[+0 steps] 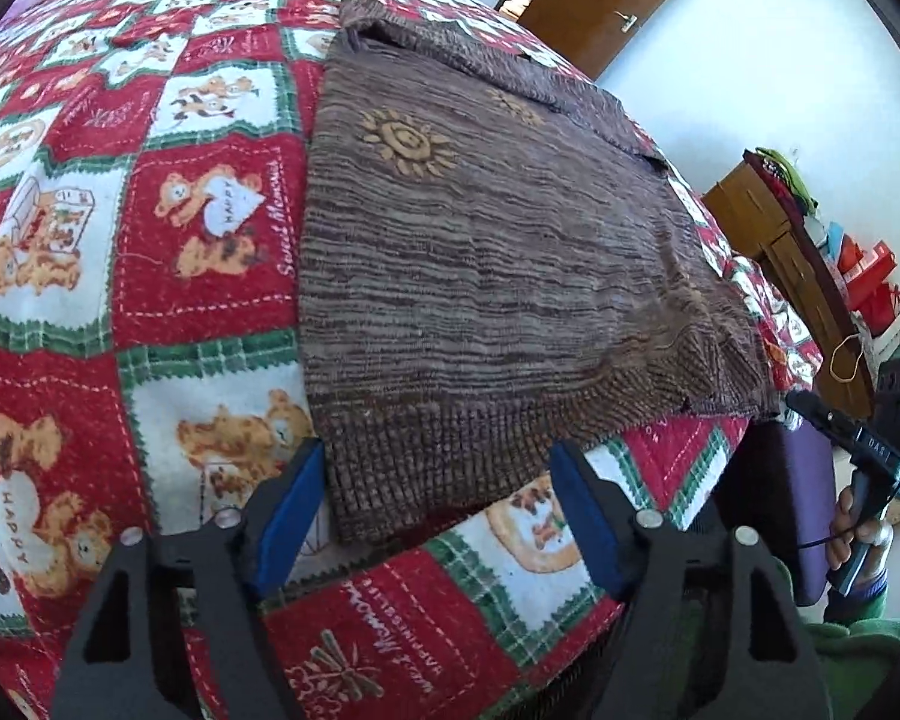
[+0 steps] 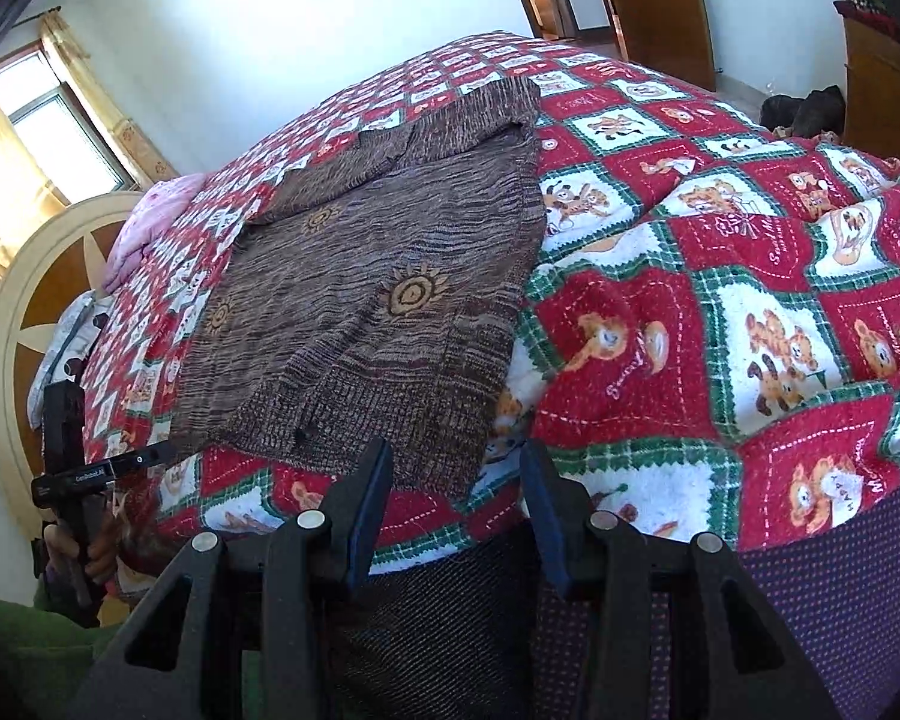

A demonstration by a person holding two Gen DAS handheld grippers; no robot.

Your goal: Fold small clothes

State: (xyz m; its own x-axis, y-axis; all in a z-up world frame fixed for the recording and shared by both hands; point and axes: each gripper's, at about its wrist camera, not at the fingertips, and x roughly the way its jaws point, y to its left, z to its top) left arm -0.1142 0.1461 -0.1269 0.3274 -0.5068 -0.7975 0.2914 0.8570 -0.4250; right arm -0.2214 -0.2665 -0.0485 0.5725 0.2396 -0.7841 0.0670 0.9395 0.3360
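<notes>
Brown knit sweater (image 1: 498, 252) lies flat on the bed's bear-print quilt (image 1: 198, 312), hem toward the near edge, sides apparently already folded in. Left hand-held gripper (image 1: 435, 516) is spread astride the left hem corner, not pinching; right hand-held gripper (image 2: 456, 504) is half-spread at the right corner, empty, probably for a lengthwise fold. Nothing blocks; dresser (image 1: 792, 264) well apart.

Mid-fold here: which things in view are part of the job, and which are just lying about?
Job:
- brown knitted sweater, spread flat on the bed
- left tool, open, straddling the sweater's ribbed hem corner
- right tool, open at the other hem corner

Lying about:
- teddy-bear quilt underneath
- pink pillow
- wooden cabinet with red boxes
</notes>
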